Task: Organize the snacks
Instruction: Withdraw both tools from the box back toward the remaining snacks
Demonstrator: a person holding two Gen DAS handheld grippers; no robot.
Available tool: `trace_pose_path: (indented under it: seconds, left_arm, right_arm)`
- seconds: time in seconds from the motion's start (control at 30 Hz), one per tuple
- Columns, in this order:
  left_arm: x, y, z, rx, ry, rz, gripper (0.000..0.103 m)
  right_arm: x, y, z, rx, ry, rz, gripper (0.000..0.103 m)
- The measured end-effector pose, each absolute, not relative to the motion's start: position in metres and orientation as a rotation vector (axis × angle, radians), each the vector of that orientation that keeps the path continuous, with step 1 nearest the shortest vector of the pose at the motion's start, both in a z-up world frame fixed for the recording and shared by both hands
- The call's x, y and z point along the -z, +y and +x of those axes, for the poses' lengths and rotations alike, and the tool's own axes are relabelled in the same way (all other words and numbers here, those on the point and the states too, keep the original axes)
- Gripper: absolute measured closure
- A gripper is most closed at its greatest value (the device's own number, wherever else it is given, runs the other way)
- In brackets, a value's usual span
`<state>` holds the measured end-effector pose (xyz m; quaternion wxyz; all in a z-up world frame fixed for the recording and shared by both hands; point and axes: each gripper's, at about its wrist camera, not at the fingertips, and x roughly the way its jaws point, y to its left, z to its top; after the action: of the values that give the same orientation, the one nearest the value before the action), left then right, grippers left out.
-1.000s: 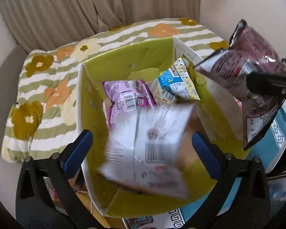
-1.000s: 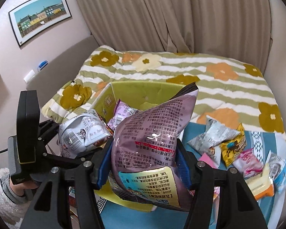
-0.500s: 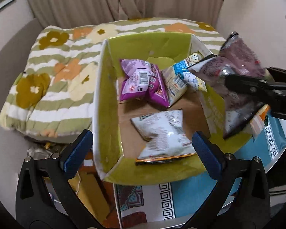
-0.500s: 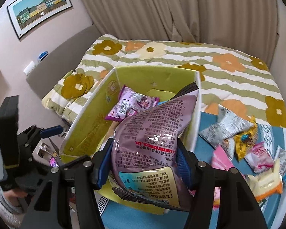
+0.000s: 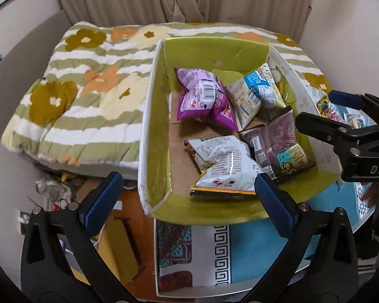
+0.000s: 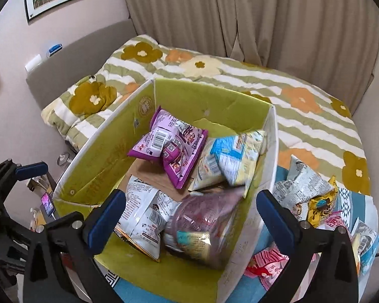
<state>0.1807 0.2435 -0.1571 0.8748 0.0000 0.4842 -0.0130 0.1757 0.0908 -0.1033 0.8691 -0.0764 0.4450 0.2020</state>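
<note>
A green-lined cardboard box (image 5: 154, 136) (image 6: 101, 176) holds several snack bags: a bright purple bag (image 5: 202, 101) (image 6: 169, 146), a blue and cream bag (image 5: 255, 96) (image 6: 230, 159), a white bag (image 5: 222, 161) (image 6: 144, 214) and a dark purple bag (image 5: 278, 146) (image 6: 202, 224). My left gripper (image 5: 184, 202) is open and empty in front of the box. My right gripper (image 6: 189, 217) is open and empty just above the dark purple bag. It also shows at the right of the left wrist view (image 5: 341, 126).
The box stands on a blue patterned table (image 5: 252, 242). Several loose snack bags (image 6: 305, 197) lie on the table right of the box. A flowered striped quilt (image 5: 88, 88) on a bed lies behind. Curtains hang at the back.
My left gripper let go of the white bag, which now lies in the box, and drew back. My right gripper opened and the dark purple bag dropped into the box.
</note>
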Motion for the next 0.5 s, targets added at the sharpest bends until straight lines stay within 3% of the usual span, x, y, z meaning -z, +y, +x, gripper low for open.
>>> trace_pose_path:
  seconds: [0.5]
  left_arm:
    - [0.099, 0.235, 0.145, 0.015, 0.891, -0.006, 0.000]
  right_arm:
    - [0.061, 0.071, 0.141, -0.424, 0.902, -0.080, 0.000]
